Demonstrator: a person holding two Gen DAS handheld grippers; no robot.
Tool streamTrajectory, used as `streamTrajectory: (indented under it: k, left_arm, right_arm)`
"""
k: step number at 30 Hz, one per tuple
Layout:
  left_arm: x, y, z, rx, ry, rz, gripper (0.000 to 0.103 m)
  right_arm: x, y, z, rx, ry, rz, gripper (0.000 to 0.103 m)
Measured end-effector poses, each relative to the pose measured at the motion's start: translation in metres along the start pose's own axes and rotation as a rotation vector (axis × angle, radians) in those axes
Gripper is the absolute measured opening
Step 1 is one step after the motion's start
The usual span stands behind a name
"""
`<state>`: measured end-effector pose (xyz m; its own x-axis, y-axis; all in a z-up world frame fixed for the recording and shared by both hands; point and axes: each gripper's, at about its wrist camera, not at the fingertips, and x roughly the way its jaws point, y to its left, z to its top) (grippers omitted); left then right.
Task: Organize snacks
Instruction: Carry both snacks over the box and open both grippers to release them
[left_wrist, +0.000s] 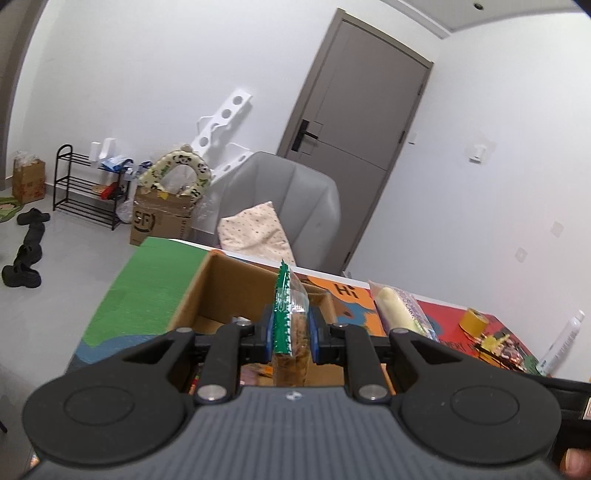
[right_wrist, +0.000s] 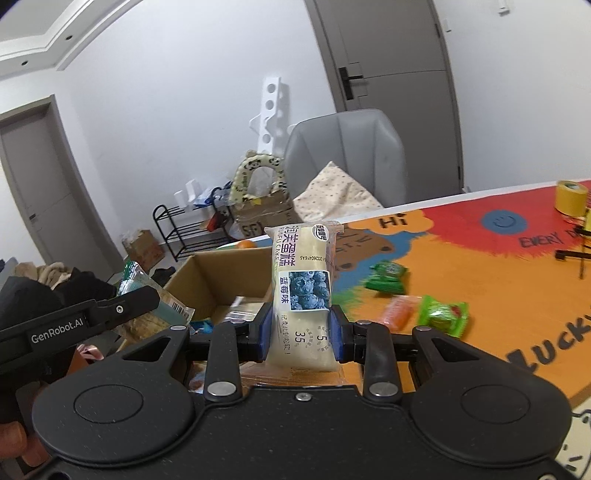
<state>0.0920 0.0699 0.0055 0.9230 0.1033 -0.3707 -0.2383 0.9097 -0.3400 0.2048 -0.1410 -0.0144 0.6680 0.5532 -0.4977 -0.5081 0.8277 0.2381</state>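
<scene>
Left gripper (left_wrist: 291, 334) clamps a biscuit packet (left_wrist: 290, 325); right gripper (right_wrist: 300, 334) clamps a cake (right_wrist: 303, 295). Both hang over the box (right_wrist: 207, 280), where a collision looks possible.

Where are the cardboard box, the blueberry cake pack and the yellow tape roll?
cardboard box (right_wrist: 207, 275), right wrist view, on its inner back wall.
blueberry cake pack (right_wrist: 308, 290), right wrist view, on the blueberry picture label.
yellow tape roll (right_wrist: 570, 199), right wrist view, on its outer side.
</scene>
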Motion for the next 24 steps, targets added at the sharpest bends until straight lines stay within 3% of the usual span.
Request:
streamTrajectory:
  k: [16, 24]
  left_arm:
    - [0.023, 0.044, 0.014, -0.042, 0.004, 0.031, 0.017]
    - [0.038, 0.046, 0.014, -0.038, 0.025, 0.024, 0.017]
  right_arm:
    - [0.049, 0.042, 0.012, -0.042, 0.048, 0.014, 0.030]
    - [0.058, 0.040, 0.013, -0.030, 0.033, -0.017, 0.051]
